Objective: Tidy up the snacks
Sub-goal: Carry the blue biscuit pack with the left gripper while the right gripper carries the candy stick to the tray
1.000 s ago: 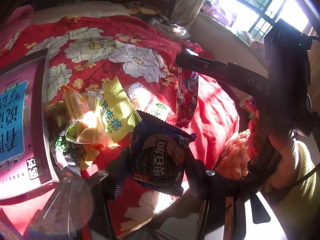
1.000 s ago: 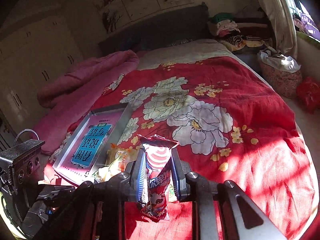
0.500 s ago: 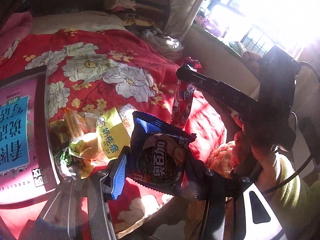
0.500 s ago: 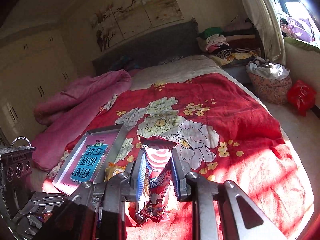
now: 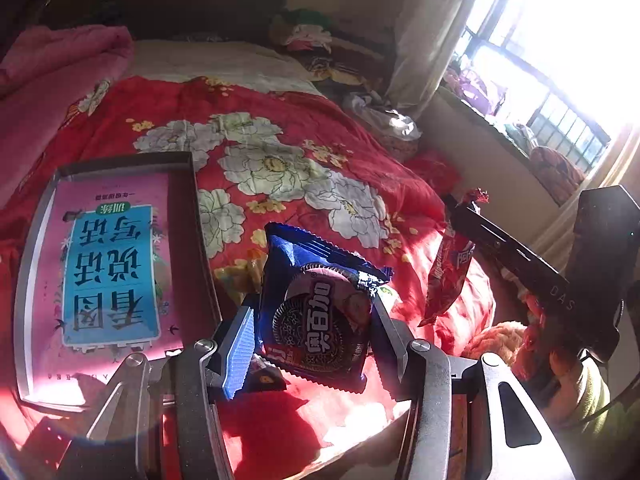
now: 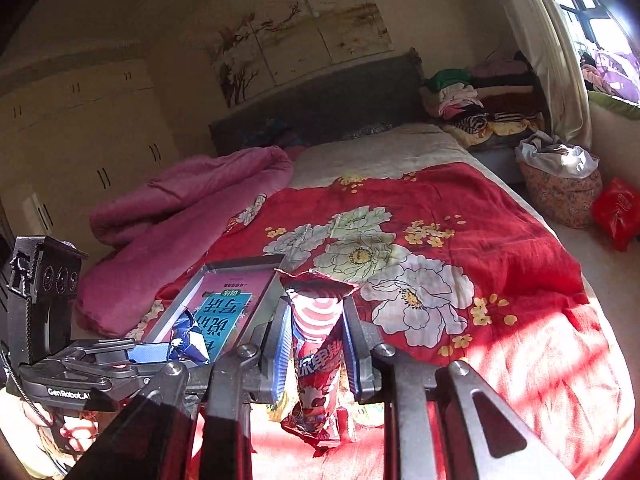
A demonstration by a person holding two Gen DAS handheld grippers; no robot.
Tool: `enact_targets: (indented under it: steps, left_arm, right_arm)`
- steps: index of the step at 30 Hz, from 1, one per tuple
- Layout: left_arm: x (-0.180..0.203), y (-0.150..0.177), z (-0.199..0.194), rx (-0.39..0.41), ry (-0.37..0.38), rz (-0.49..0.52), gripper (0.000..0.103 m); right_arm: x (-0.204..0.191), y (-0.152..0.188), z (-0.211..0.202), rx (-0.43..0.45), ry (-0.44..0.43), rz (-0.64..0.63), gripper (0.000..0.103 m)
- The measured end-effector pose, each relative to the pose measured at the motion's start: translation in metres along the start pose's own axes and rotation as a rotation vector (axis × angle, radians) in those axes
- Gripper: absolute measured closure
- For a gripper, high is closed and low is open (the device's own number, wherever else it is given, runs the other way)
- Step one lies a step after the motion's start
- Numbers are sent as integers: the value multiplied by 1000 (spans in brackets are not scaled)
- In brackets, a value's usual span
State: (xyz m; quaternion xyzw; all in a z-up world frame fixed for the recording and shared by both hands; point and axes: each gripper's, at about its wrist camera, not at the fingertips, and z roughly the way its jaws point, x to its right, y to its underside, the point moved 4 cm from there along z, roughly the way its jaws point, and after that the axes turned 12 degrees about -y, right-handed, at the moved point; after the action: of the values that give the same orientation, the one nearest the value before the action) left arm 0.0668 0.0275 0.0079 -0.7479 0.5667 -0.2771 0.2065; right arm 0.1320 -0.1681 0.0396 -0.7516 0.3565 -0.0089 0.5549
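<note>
We hold a snack in each claw above the bed. Our left gripper (image 5: 312,336) pinches a dark blue Oreo cookie packet (image 5: 320,312) by its side edges, the pack upright and lifted clear of the red floral bedspread (image 5: 304,152). Our right gripper (image 6: 316,354) is pressed tight on a slim red-and-white snack packet (image 6: 318,344), which stands upright with its crimped top above the fingers and its lower end hanging below them. To the left lies a shallow grey tray (image 5: 188,216) lined with a pink-and-blue printed sheet. A few wrappers seem to lie on the spread behind the Oreo packet, though glare and the pack hide most of them.
</note>
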Motion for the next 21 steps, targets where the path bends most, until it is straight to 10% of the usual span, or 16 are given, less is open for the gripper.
enact_targets:
  steps: [21]
  left_arm:
    - [-152,15,-32,64,-224,-244,49]
  right_arm:
    - [-81,1,52,-80,-110,-96,79]
